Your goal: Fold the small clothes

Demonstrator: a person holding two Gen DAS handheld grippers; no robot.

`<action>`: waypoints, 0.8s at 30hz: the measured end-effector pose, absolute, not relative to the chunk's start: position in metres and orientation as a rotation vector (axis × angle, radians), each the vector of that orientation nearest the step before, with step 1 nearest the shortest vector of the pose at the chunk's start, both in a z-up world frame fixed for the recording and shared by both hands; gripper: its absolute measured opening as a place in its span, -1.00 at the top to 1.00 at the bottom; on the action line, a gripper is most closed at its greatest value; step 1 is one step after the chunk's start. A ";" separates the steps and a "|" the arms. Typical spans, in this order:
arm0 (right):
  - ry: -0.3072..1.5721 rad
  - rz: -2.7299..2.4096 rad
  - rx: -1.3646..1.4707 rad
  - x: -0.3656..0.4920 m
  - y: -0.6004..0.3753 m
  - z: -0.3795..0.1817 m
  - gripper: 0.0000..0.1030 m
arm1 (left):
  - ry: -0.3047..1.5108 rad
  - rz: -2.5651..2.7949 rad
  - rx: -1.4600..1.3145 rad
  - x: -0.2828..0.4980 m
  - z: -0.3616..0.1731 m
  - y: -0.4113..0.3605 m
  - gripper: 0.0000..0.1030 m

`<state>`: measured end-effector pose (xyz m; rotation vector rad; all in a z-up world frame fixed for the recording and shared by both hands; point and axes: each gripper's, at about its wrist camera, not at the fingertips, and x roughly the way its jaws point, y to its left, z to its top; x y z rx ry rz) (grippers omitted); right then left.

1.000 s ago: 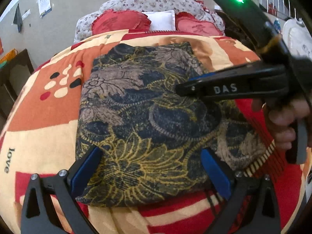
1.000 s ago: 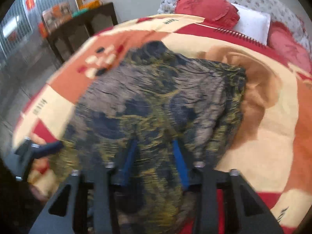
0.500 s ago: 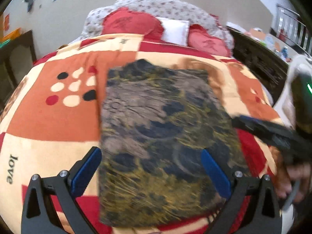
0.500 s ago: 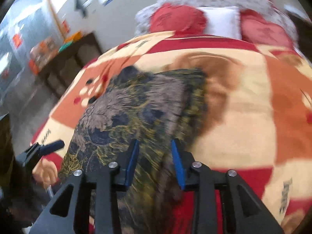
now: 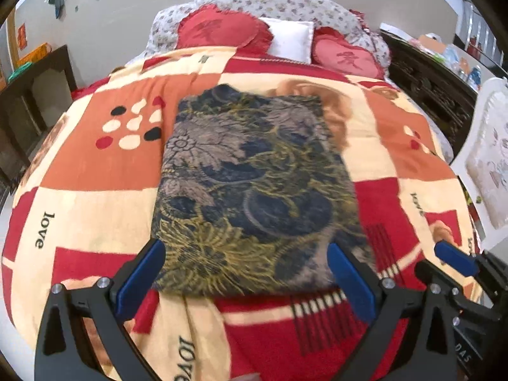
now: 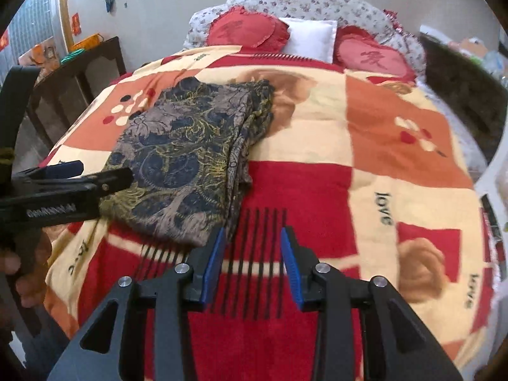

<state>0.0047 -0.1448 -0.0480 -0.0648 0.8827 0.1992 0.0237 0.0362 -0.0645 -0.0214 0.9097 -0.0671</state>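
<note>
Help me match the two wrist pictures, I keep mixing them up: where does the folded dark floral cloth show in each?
Left wrist view: folded cloth lies in the middle, its near edge between the open left gripper fingers.
Right wrist view: folded cloth lies left of centre, clear of the empty right gripper.
Shared landmark: the white pillow between two red cushions.

1. A bed (image 5: 397, 165) covered by a red, orange and cream patchwork blanket (image 6: 365, 146).
2. A folded dark floral garment (image 5: 254, 187) lies flat on the blanket.
3. Red cushions (image 5: 222, 30) and a white pillow (image 5: 292, 43) sit at the head.
</note>
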 end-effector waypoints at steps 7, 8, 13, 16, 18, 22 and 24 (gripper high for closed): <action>0.847 0.182 -0.087 -0.017 -0.143 -0.013 0.15 | 0.873 -0.064 -0.001 0.004 -0.040 0.031 -0.99; 0.843 0.183 -0.090 -0.019 -0.142 -0.007 0.15 | 0.871 -0.064 0.002 0.002 -0.037 0.030 -0.99; 0.819 0.180 -0.117 -0.023 -0.135 0.008 0.05 | 0.853 -0.065 0.001 -0.006 -0.024 0.031 -0.99; 0.816 0.182 -0.111 -0.024 -0.133 0.014 0.05 | 0.846 -0.059 -0.005 -0.008 -0.018 0.033 -0.99; 0.810 0.180 -0.120 -0.024 -0.132 0.016 0.05 | 0.847 -0.055 -0.004 -0.007 -0.016 0.034 -0.99; 0.802 0.178 -0.122 -0.024 -0.131 0.020 0.05 | 0.845 -0.046 -0.001 -0.008 -0.013 0.035 -0.99; 0.802 0.176 -0.123 -0.023 -0.131 0.021 0.05 | 0.844 -0.046 -0.001 -0.008 -0.012 0.036 -0.99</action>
